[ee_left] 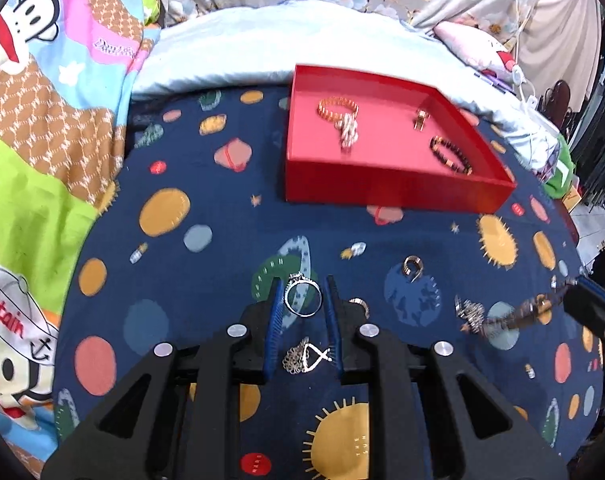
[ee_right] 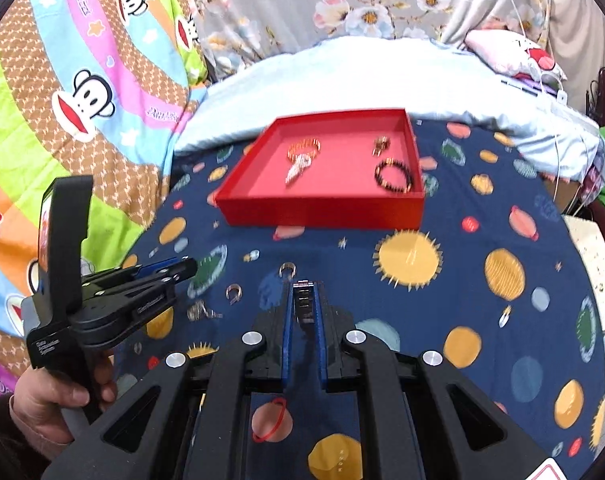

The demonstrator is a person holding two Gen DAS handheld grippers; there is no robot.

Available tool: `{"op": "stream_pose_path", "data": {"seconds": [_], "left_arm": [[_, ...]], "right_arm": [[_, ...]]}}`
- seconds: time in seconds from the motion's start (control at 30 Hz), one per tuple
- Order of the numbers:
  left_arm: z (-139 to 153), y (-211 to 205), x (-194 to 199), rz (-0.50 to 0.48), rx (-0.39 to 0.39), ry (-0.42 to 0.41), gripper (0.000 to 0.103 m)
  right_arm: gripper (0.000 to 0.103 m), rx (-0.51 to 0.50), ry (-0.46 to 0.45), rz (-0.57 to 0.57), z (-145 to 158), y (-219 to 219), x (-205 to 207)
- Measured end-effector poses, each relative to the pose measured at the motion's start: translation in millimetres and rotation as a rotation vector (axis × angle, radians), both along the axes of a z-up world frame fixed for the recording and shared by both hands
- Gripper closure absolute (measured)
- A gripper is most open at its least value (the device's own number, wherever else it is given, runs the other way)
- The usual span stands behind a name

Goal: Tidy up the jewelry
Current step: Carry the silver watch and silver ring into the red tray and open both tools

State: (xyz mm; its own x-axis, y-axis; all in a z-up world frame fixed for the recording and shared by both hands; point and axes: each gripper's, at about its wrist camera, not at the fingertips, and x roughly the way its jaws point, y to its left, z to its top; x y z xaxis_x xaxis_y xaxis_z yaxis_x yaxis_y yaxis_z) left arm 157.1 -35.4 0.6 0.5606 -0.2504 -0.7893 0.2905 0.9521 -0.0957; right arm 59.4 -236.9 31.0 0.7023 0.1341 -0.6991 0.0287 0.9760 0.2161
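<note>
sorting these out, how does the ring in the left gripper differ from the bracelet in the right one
The ring is a round silver band with a stone cluster on top; the bracelet is a dark strip of flat links. The ring nearly fills the left gripper's gap; the right gripper closes narrower on the bracelet. Both are held above the blue cloth.

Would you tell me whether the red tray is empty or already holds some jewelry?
Not empty: the red tray holds a gold bracelet, a dark beaded bracelet and a small gold piece.
</note>
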Motion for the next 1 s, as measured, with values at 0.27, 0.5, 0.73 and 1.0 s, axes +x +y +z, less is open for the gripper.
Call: {"op": "stream_pose_path", "data": {"seconds": [0.27, 0.5, 0.73, 1.0], "left_arm": [[38, -7, 21, -0.045, -0.039, -0.060, 0.084], [65, -34, 64, -0.071, -0.025, -0.140, 0.084], [66, -64, 111, -0.084, 0.000, -0.158, 0.084], [30, -87, 153, -0.082, 0.003, -0.075, 0.084]], "right_arm": [[0.094, -0.055, -0.096, -0.011, 40, -19, 27], [0.094, -0.094, -0.162, -0.020, 67, -35, 87], [0.094, -0.083, -0.142, -0.022, 62, -43, 150], [0.094, -0.061, -0.051, -0.016, 21, -49, 204]]}}
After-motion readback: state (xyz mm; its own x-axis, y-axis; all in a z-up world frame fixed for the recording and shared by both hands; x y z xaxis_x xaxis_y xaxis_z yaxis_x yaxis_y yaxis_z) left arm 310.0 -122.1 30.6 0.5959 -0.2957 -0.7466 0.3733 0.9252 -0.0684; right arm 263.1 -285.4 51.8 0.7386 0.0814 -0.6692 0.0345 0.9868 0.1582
